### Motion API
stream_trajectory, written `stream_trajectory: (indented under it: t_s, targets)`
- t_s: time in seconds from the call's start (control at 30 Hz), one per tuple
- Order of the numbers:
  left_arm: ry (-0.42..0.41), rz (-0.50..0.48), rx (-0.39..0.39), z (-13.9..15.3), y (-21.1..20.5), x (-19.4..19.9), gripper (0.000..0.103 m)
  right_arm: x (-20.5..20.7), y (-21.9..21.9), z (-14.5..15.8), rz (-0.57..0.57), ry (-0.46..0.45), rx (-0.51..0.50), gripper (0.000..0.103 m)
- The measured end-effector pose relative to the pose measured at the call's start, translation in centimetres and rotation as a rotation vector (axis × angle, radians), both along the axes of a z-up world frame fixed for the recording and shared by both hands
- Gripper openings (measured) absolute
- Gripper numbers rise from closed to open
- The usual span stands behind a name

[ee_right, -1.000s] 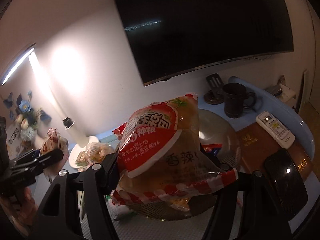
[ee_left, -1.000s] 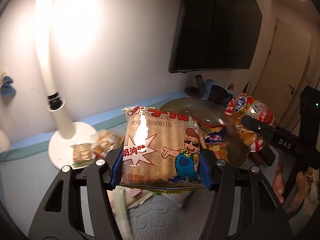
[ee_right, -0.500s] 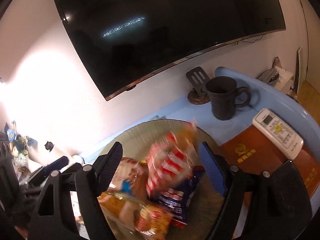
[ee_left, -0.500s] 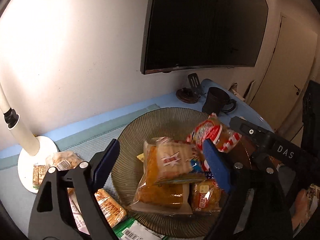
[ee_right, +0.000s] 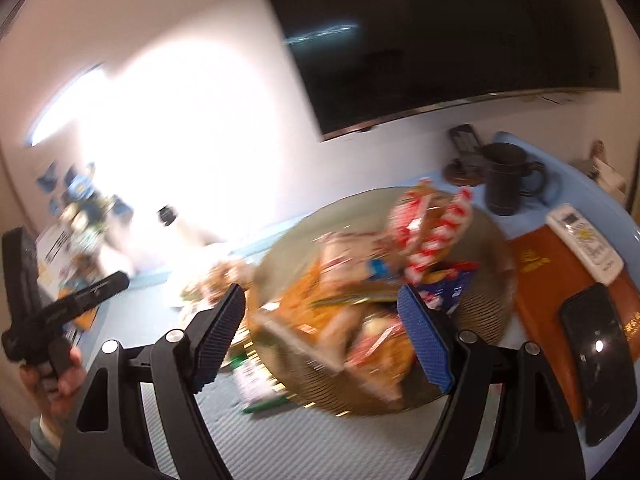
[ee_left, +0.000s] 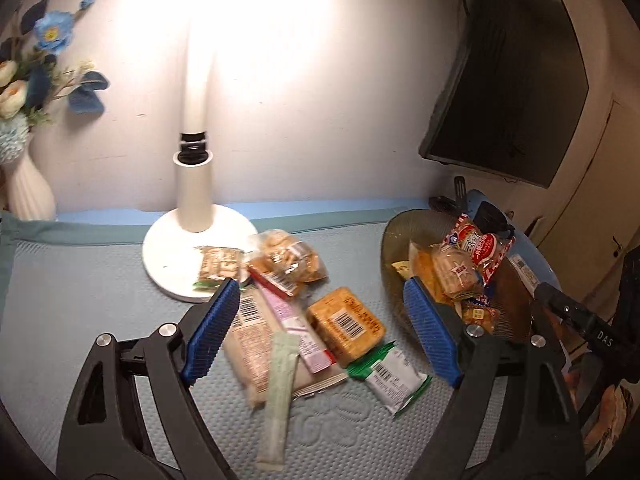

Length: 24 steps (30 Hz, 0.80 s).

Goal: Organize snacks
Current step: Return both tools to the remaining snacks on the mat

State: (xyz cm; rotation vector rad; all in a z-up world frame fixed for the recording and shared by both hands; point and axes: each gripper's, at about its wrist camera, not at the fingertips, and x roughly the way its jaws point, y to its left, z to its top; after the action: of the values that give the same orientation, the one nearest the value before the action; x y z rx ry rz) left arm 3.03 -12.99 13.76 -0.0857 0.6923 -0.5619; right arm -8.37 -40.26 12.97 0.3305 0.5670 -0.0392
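Note:
A ribbed glass bowl (ee_left: 400,228) (ee_right: 476,344) holds several snack packets, with a red-and-white packet (ee_left: 478,246) (ee_right: 430,228) on top. My left gripper (ee_left: 320,328) is open above loose snacks on the blue mat: an orange packet (ee_left: 346,324), a pale green stick (ee_left: 280,392), a green-and-white packet (ee_left: 394,374), a clear bag of biscuits (ee_left: 286,260) and a flat pale packet (ee_left: 250,344). My right gripper (ee_right: 320,340) is open over the bowl with nothing between its fingers. The right wrist view is blurred.
A white lamp (ee_left: 196,216) stands on the mat with a small packet (ee_left: 218,266) on its base. A vase of flowers (ee_left: 24,184) is at the far left. A dark mug (ee_right: 506,178), remote (ee_right: 584,242), phone (ee_right: 600,356) and brown book (ee_right: 548,276) sit right of the bowl.
Both grippers let go of their packets into the bowl and stand open. The left gripper has swung left to the loose snacks; the right has drawn back from the bowl.

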Motion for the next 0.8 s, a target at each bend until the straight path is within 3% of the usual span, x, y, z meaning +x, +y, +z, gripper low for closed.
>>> stream_trajectory:
  t_s: [0.2,0.3,0.47,0.57,0.67,0.8]
  targets:
    - [0.070,0.056,-0.010,-3.1,5.0,-1.5,0.084,0.0,7.7,-3.2,0.185,0.047,-0.064,0.078]
    - [0.111,0.057,0.019,-5.7,5.6,-1.9,0.084,0.4,9.7,-5.8,0.216,0.101,-0.070,0.078]
    - [0.160,0.048,0.078,-9.5,4.9,-1.9,0.084,2.0,9.0,-8.6,0.181,0.201,-0.026,0.079]
    - [0.154,0.068,0.103,-10.8,4.2,-1.7,0.095,3.2,8.6,-9.6,0.180,0.256,-0.034,0.087]
    - [0.190,0.047,0.096,-12.1,3.5,-1.2,0.096,4.3,8.3,-10.3,0.155,0.278,-0.057,0.090]
    - [0.183,0.037,0.167,-13.3,2.2,-1.6,0.095,6.0,7.5,-11.8,0.134,0.314,-0.001,0.091]
